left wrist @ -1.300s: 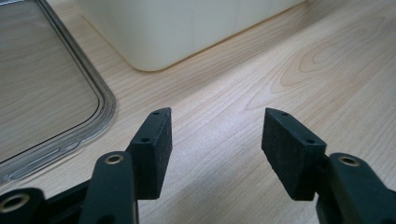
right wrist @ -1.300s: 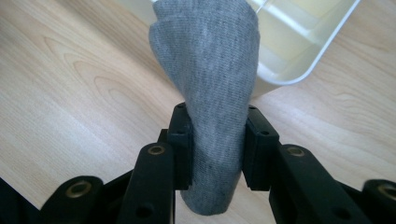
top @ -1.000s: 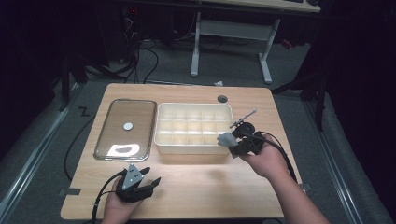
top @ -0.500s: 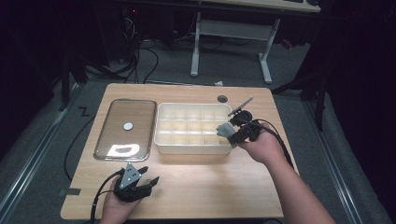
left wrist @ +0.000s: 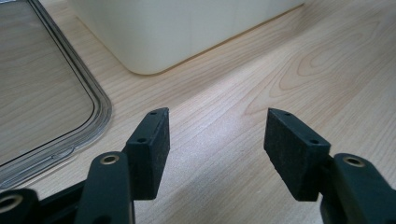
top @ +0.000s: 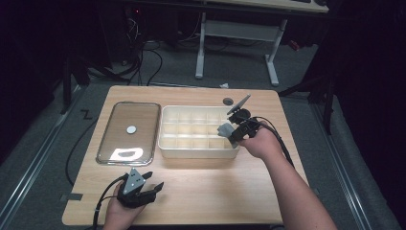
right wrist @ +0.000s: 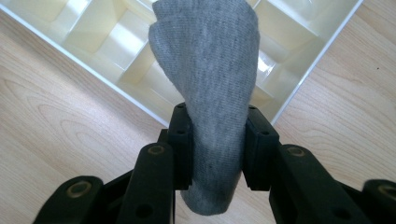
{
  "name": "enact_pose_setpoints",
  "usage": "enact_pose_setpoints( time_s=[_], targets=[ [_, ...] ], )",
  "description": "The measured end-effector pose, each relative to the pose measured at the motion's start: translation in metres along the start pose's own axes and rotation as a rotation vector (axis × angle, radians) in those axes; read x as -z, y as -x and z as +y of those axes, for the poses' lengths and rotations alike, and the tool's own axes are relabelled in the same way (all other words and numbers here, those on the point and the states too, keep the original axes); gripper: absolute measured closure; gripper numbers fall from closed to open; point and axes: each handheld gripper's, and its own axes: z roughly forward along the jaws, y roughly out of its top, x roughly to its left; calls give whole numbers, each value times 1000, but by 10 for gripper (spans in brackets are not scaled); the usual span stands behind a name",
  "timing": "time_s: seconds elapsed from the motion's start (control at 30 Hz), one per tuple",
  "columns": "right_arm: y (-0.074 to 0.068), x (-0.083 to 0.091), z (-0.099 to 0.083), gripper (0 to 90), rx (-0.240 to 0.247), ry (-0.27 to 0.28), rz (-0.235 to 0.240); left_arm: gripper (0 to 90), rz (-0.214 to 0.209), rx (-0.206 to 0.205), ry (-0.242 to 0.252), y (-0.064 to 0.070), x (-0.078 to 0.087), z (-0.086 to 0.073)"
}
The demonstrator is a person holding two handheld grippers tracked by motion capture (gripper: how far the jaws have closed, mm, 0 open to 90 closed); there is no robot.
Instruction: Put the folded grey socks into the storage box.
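High view: right hand-held gripper pinches grey sock over divided tray.
Left gripper view: left hand-held gripper, jaws spread, empty, low over tabletop.
Right gripper view: sock stands above compartments (loose toe could straddle a divider).

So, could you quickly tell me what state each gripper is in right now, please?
Left gripper: open, holding nothing, above the table.
Right gripper: shut on a grey sock, over the divided box.

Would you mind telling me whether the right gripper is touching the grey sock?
Touching. In the right gripper view, the right gripper has both jaws pressed against the grey sock, pinching it above the divided tray.
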Motion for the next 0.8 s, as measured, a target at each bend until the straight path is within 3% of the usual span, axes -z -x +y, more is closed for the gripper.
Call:
enact_pose_setpoints(
  time_s=[0.2, 0.67, 0.8],
  targets=[
    [5, -7, 10, 694, -11, -38, -2, 411, 8, -3, -2, -1, 0, -1],
    [11, -45, 15, 695, -32, -179, -39, 407, 6, -6, 9, -2, 1, 1],
    [10, -55, 16, 705, -40, -222, -48, 408, -10, -17, -7, 0, -1, 0]
  ],
)
